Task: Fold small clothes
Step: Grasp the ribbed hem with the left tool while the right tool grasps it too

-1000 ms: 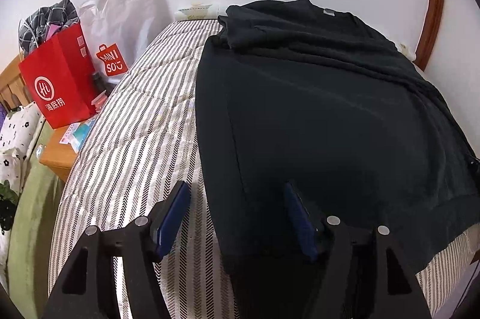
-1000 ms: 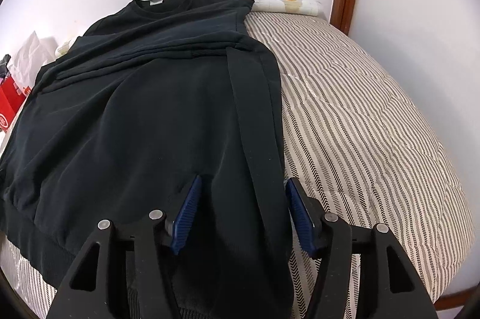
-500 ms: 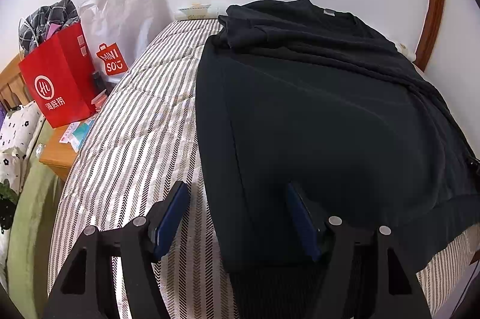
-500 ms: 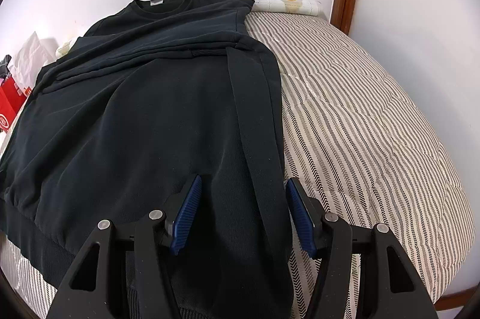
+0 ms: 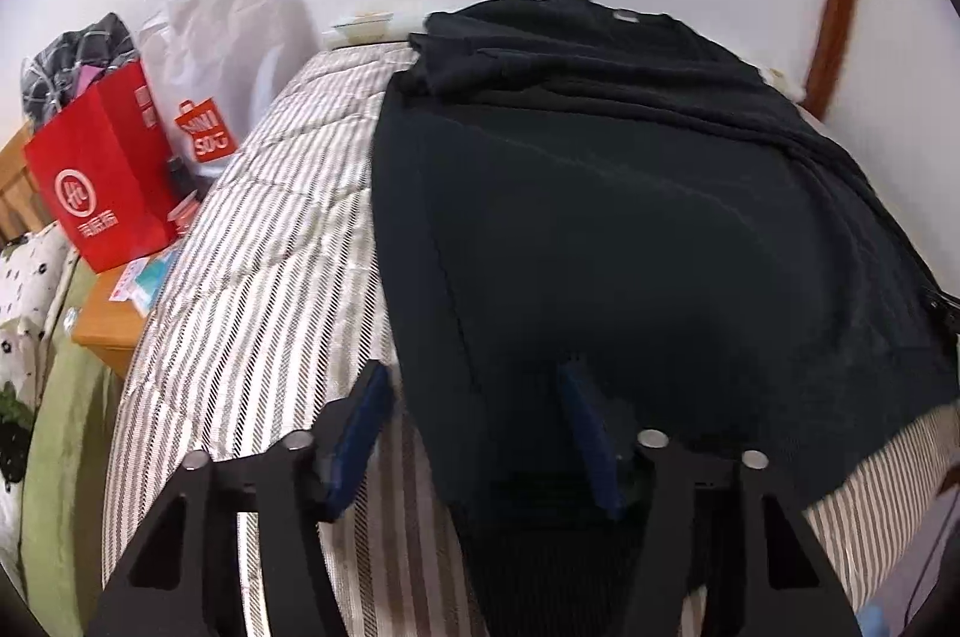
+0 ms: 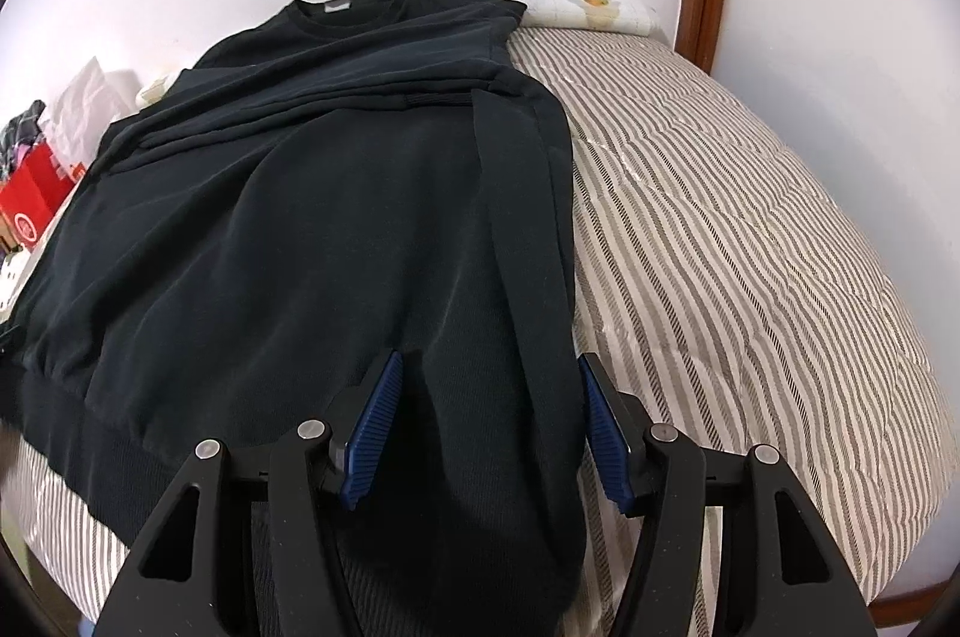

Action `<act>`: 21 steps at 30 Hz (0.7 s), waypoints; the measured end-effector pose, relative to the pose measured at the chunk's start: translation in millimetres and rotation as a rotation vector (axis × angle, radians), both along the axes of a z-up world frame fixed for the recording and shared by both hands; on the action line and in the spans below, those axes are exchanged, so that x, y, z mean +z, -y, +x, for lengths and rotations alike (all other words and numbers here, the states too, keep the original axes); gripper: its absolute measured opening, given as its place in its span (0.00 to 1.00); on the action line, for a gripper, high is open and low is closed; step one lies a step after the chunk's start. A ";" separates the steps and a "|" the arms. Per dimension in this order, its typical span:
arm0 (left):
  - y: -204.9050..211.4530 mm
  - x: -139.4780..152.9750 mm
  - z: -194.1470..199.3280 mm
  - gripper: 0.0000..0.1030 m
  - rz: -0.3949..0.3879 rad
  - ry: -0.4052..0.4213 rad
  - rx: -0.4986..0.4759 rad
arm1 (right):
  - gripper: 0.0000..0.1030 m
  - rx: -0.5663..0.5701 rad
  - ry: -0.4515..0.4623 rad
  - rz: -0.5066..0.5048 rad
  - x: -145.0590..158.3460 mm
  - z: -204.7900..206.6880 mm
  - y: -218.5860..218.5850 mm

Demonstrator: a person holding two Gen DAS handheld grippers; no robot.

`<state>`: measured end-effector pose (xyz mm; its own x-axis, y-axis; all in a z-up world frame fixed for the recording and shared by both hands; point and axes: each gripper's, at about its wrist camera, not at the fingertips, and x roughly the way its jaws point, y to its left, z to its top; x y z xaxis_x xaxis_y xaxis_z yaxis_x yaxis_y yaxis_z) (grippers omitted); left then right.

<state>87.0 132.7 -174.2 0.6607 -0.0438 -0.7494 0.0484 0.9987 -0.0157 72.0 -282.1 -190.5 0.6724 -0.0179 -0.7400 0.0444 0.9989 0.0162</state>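
Unmoved since before: left hand-held gripper [image 5: 474,427] and right hand-held gripper [image 6: 486,427] wide open, straddling black sweatshirt [image 6: 312,229] hem on bed [image 6: 750,247].

sweatshirt [image 5: 630,229]: black, spread on the striped bed [image 5: 252,277]
left gripper [image 5: 474,427]: jaws apart, straddling the sweatshirt's near left hem corner
red bag [image 5: 102,181]: beyond the sweatshirt's left side, off the bed
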 end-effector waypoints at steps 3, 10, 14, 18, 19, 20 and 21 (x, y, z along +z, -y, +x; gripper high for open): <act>1.2 1.7 1.1 0.34 -0.033 -0.011 0.001 | 0.56 -0.010 -0.015 0.005 0.6 5.1 0.0; -1.5 3.1 5.3 0.11 -0.106 -0.015 0.050 | 0.08 0.108 0.006 0.009 3.6 9.5 -12.9; -7.1 11.1 -3.5 0.08 -0.124 -0.013 0.022 | 0.08 0.097 0.046 0.084 12.8 -2.0 7.7; -8.9 22.4 -13.4 0.08 -0.173 -0.007 -0.010 | 0.08 0.101 0.097 0.116 26.3 -16.5 20.1; -8.2 24.7 -15.5 0.07 -0.176 -0.006 -0.013 | 0.07 0.103 0.107 0.109 29.4 -19.6 19.7; -6.9 27.8 -19.1 0.07 -0.177 0.002 -0.018 | 0.07 0.108 0.117 0.100 32.9 -23.6 18.7; -6.9 31.4 -23.3 0.07 -0.179 0.013 -0.028 | 0.07 0.115 0.129 0.089 36.5 -28.2 17.7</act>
<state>63.7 139.6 -142.8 0.6666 -0.1942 -0.7197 0.0770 0.9782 -0.1927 43.8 -299.8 -154.0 0.7559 0.1263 -0.6424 -0.0780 0.9916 0.1032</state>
